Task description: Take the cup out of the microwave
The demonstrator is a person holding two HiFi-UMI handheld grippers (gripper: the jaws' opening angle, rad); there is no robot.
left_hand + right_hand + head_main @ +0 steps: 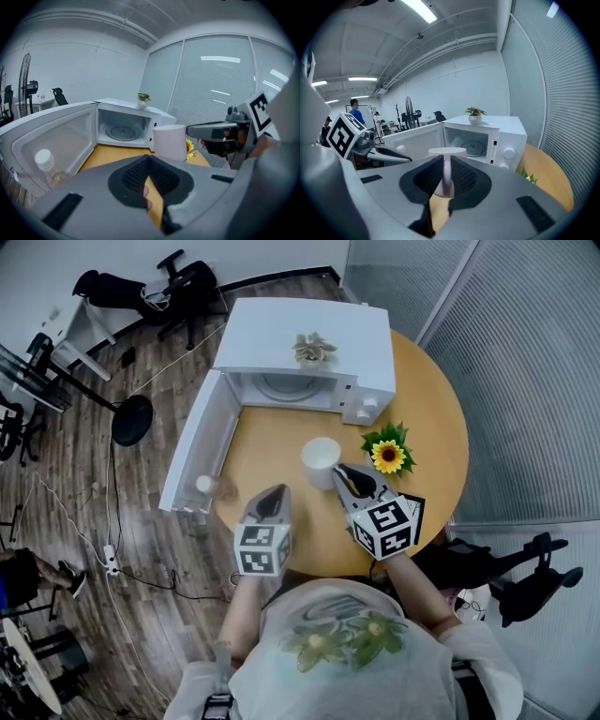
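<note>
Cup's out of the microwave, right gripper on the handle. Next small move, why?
Probably lower the cup onto the bare table and let go: the right gripper is clamped on its handle, and the cup is already clear of the microwave.

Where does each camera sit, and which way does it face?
Head view: on the person's head, steeply down at table, microwave, cup; torso, left claw, right claw show.
Left gripper view: on left claw, toward the open microwave; right claw shows.
Right gripper view: on right claw, toward microwave, gripping the cup.
All three share cup and microwave.
</note>
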